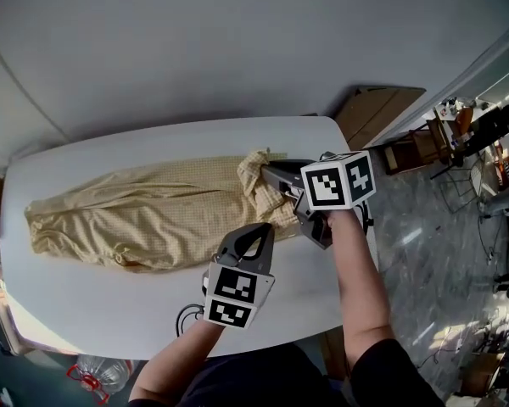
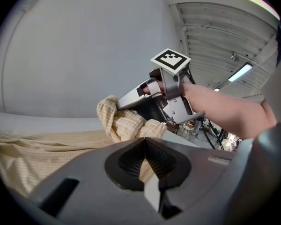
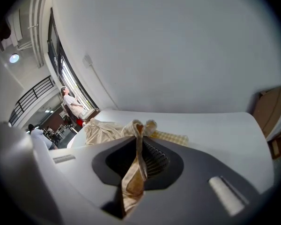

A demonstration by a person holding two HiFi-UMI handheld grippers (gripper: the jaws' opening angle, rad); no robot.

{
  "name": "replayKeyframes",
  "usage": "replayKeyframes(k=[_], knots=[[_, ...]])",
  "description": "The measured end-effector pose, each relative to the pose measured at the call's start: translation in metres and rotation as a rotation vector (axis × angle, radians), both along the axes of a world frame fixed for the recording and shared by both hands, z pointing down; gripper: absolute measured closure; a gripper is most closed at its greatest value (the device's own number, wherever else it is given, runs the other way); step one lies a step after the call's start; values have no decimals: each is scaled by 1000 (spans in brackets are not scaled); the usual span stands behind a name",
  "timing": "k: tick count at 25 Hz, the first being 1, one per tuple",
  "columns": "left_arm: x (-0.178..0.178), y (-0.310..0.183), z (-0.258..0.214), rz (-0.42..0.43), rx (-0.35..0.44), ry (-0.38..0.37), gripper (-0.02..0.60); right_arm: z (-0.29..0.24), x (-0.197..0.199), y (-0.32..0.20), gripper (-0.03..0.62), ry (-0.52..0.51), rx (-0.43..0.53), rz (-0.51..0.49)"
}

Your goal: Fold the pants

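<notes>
Pants (image 1: 144, 214) lie lengthwise on table (image 1: 85, 303), right end bunched and raised. Right gripper (image 1: 273, 176) clamped on thick fold. Left gripper (image 1: 256, 234) pinched tight on thin near edge (little cloth between pads). Risk: thin edge slips out under uneven pull, skewing fold.

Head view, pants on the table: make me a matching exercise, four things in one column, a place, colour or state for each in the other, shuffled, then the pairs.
1 pants
2 table
3 right gripper
4 plastic bottle

A white
B on the floor by the table
C pale yellow check
D shut on bunched fabric

Pairs: 1-C, 2-A, 3-D, 4-B
</notes>
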State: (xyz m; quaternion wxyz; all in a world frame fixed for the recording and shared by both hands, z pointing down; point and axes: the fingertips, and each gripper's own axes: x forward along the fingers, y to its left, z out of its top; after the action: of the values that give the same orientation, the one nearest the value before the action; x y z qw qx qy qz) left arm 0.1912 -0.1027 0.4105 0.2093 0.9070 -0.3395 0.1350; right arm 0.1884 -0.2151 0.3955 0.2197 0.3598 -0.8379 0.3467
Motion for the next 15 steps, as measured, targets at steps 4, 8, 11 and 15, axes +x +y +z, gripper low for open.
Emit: replayKeyframes(k=[4,8,11,15], knots=[[-37,3,1,-55,-16,-13,578,5,-40,3,553,2,-9,-42],[-74,3,5,-119,-30,-23,578,17,-78,6,551,16,-18,-87],[-101,3,13,-175,-47,-34,578,29,-101,5,551,27,-21,-105],[-131,2,26,-227,-73,-56,578,50,-124,5,548,59,-16,-115]])
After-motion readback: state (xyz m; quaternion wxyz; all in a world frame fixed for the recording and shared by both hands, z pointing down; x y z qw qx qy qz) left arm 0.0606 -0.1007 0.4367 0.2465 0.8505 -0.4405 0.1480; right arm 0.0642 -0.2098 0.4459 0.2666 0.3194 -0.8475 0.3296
